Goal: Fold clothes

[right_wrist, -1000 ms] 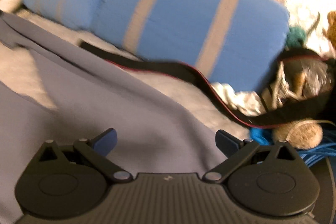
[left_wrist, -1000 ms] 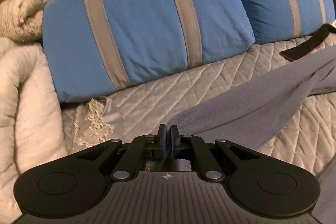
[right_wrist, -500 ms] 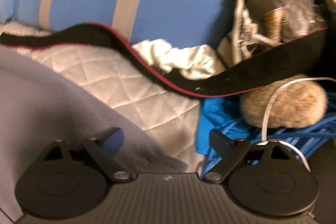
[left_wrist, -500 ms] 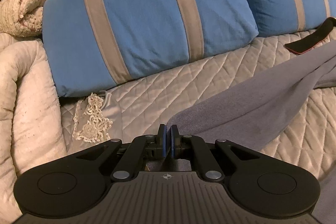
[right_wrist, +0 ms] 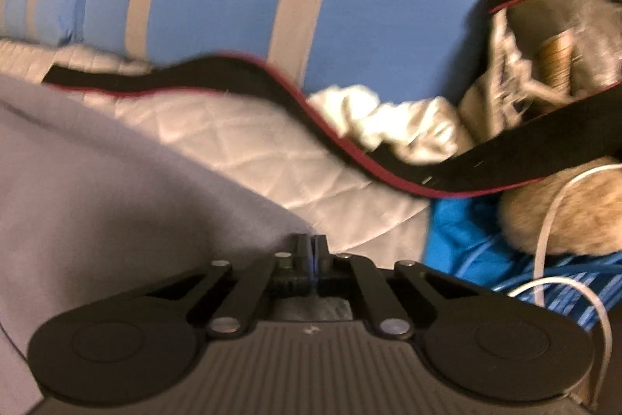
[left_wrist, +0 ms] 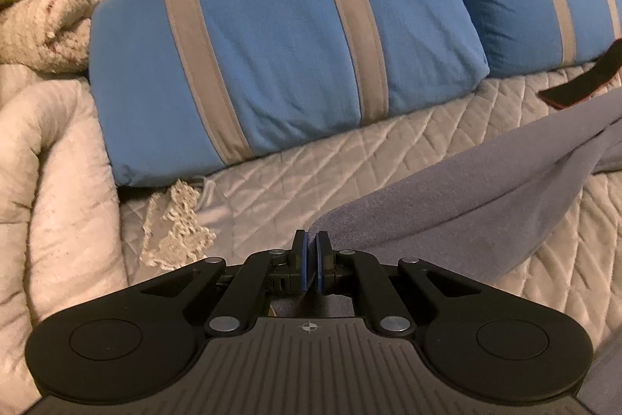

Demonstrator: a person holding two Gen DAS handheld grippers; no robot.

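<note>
A grey-blue garment (left_wrist: 486, 197) lies spread across the quilted bed cover (left_wrist: 350, 158), in front of the blue striped pillow (left_wrist: 280, 45). The left gripper (left_wrist: 310, 261) sits at the garment's near corner on the side away from the black strap, its fingers (left_wrist: 299, 259) pressed together on the cloth edge. The right gripper (right_wrist: 310, 259) is at the garment's other near corner (right_wrist: 272, 220), close to the black strap with red piping (right_wrist: 350, 146) that runs along the foot of the pillow; its fingers are together too, with the cloth's edge pinched between them. Beyond the strap, beside the pillow, lie crumpled white cloth (right_wrist: 388, 115), a tan furry toy (right_wrist: 563, 212) and blue fabric (right_wrist: 466, 240). A cream blanket (left_wrist: 50, 181) is bunched beside the pillow's far end.
</note>
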